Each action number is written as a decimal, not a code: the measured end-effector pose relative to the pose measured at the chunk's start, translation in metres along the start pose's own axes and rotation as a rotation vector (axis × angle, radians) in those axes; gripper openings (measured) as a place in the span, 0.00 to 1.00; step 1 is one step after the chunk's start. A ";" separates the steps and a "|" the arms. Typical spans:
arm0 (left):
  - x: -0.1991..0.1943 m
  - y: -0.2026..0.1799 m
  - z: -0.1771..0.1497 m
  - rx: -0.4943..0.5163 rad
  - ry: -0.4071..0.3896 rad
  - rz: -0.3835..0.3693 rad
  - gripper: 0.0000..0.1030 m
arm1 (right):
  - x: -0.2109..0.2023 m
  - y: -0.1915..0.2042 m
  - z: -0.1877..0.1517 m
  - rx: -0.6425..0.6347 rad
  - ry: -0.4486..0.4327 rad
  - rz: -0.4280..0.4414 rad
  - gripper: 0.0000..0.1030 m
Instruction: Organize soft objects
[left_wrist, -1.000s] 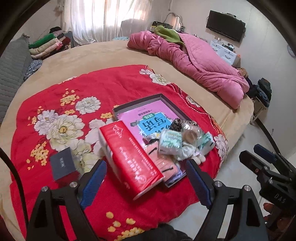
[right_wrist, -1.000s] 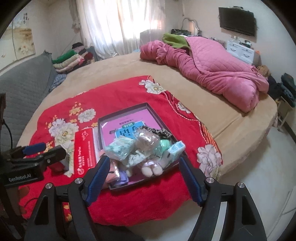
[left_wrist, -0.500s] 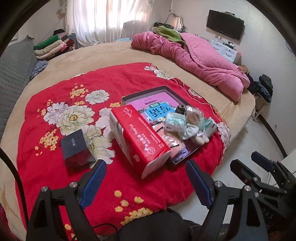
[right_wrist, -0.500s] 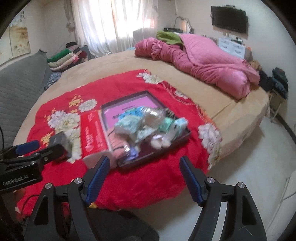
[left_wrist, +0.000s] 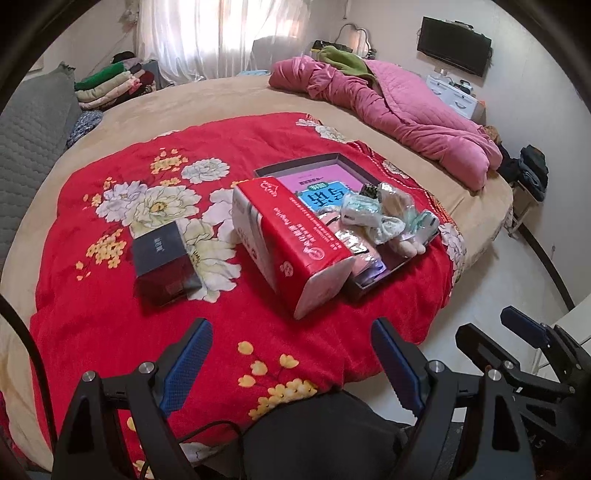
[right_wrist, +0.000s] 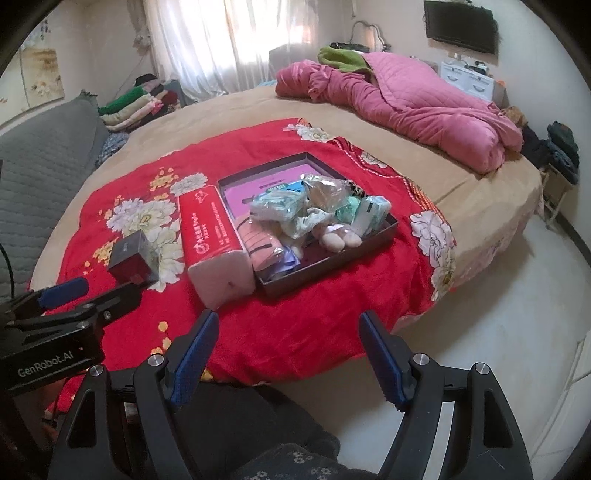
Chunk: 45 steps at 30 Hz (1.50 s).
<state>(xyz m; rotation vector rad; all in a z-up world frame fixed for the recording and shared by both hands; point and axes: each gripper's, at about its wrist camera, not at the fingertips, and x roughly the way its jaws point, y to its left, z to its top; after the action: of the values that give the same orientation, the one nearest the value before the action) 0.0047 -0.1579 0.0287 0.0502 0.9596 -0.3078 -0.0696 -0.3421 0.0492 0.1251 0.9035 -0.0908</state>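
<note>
A dark shallow tray (right_wrist: 334, 260) sits on the red flowered blanket (right_wrist: 303, 325) on the bed. It holds a pile of soft packets, tissue packs and a plush toy (right_wrist: 314, 218), over a pink book (left_wrist: 321, 184). A red tissue pack (left_wrist: 291, 236) lies against the tray's left side; it also shows in the right wrist view (right_wrist: 212, 236). A small dark box (left_wrist: 162, 262) lies further left. My left gripper (left_wrist: 291, 365) is open and empty, back from the bed's near edge. My right gripper (right_wrist: 288, 354) is open and empty too.
A crumpled pink quilt (right_wrist: 413, 107) lies at the far right of the bed. Folded clothes (right_wrist: 140, 103) are stacked at the back left by a grey headboard (right_wrist: 33, 170). Bare floor (right_wrist: 509, 332) lies right of the bed. A TV (left_wrist: 454, 46) hangs on the wall.
Both grippers have pulled back and away from the tray and tissue pack, which now look smaller and farther. Both stayed open and empty.
</note>
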 end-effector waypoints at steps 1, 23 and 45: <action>0.000 0.000 -0.001 -0.001 0.001 0.001 0.84 | -0.001 0.000 -0.001 0.002 0.000 -0.002 0.77; 0.005 0.000 -0.022 0.003 0.028 0.020 0.85 | 0.000 -0.003 -0.013 0.042 0.023 -0.003 0.77; 0.007 0.000 -0.024 0.005 0.042 0.035 0.85 | -0.001 -0.001 -0.015 0.038 0.021 -0.005 0.77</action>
<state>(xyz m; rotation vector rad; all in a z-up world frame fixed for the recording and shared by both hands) -0.0113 -0.1556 0.0092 0.0783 0.9990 -0.2783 -0.0815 -0.3406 0.0410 0.1590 0.9230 -0.1116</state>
